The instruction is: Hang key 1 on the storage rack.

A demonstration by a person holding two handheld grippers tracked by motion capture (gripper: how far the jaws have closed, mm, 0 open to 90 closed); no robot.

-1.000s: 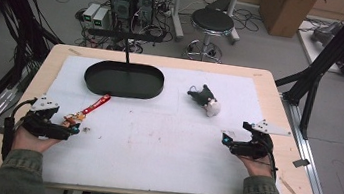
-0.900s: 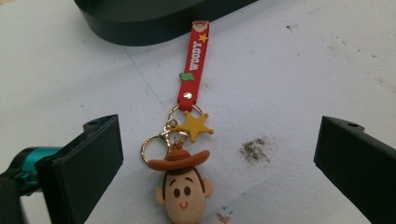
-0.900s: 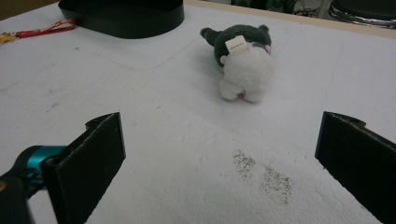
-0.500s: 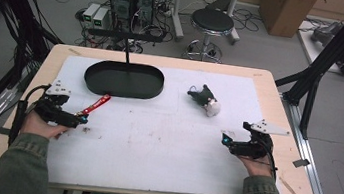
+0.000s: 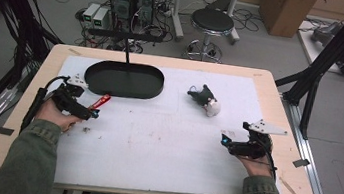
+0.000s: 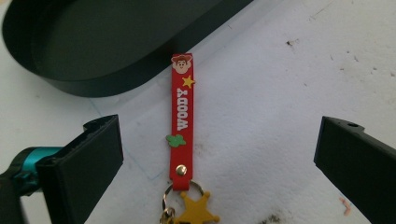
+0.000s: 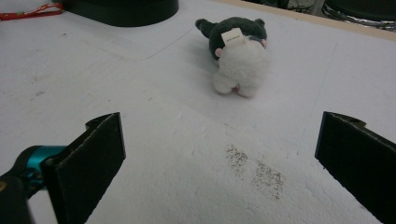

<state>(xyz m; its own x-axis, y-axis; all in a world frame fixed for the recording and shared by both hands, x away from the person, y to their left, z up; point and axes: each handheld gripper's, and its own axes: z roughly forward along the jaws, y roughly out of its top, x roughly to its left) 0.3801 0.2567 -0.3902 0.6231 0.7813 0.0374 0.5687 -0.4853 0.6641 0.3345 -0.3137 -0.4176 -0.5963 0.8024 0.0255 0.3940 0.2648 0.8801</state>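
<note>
Hovering over the red keychain strap (image 6: 181, 122), the left hand-held gripper (image 5: 88, 113) has its jaws spread wide, one on each side of the strap, and nothing is pinched between them. The strap lies flat on the white mat near the left edge of the tabletop (image 5: 280, 98), its far tip just beside the rim of the black oval tray (image 5: 124, 79), while the metal ring and yellow star charm (image 6: 195, 210) sit at the near end, close under the gripper. Judging from this, the pick-up is only at the approach: the strap is not yet grasped, not yet lifted, and the tray looks bare inside. Closing on the strap and carrying it off remain to be done, and the tray beside it looks the likely place for it.

Over by the right edge, the right hand-held gripper (image 5: 234, 146) rests low above the mat, jaws likewise wide apart and touching nothing. Ahead of it, well apart, lies the small plush toy (image 7: 236, 53), dark with a white belly and a little tag, towards the far edge of the tabletop. That one appears untouched too.
</note>
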